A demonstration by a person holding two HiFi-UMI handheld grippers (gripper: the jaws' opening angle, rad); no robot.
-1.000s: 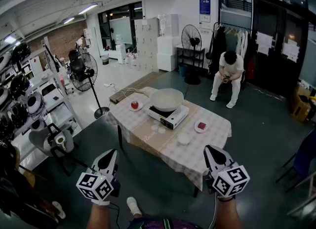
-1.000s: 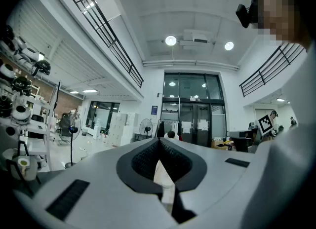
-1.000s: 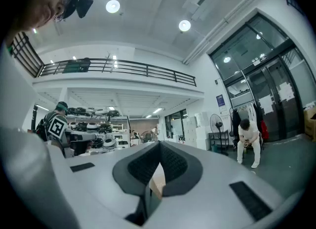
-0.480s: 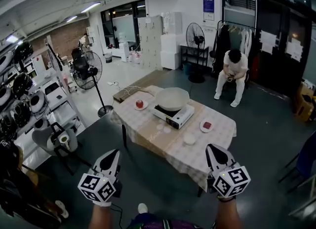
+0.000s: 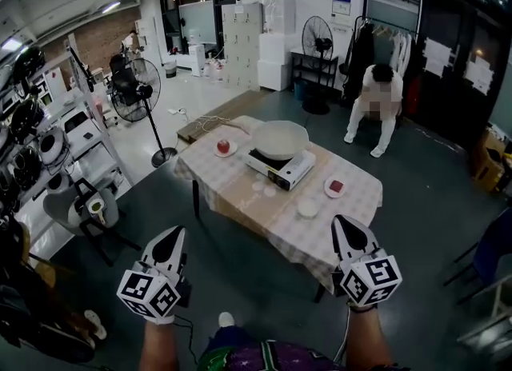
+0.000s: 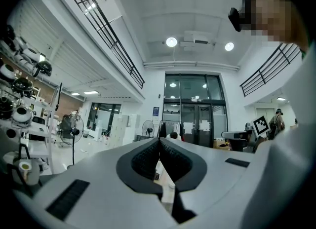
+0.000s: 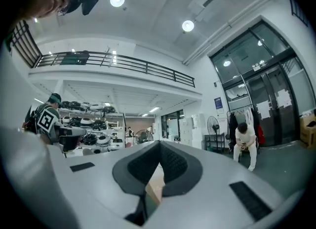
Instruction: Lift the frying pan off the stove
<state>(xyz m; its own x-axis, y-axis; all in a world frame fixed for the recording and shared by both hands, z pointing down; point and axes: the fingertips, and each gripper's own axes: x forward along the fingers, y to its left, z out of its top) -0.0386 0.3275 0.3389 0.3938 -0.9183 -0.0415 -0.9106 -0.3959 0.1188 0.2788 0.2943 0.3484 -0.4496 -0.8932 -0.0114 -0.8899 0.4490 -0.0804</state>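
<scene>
In the head view, a pale, wide frying pan [image 5: 280, 139] sits on a white portable stove [image 5: 279, 169], on a table with a checked cloth [image 5: 240, 209] some way ahead of me. My left gripper [image 5: 174, 234] is held low at the left, well short of the table, shut with nothing in it. My right gripper [image 5: 344, 224] is low at the right, near the table's front corner, also shut and empty. In the left gripper view the left gripper [image 6: 159, 141] has its jaws meeting. The right gripper [image 7: 159, 144] looks the same in the right gripper view. Both hide the pan there.
On the table are a plate with a red item [image 5: 223, 148] at the left, another such plate [image 5: 335, 188] at the right and a small white bowl [image 5: 307, 208]. A standing fan [image 5: 132, 89] and shelves [image 5: 32, 145] line the left. A seated person [image 5: 382, 93] is beyond the table.
The table, stove and pan have shifted slightly right and nearer in the head view as I step forward. Both grippers stay low and shut.
</scene>
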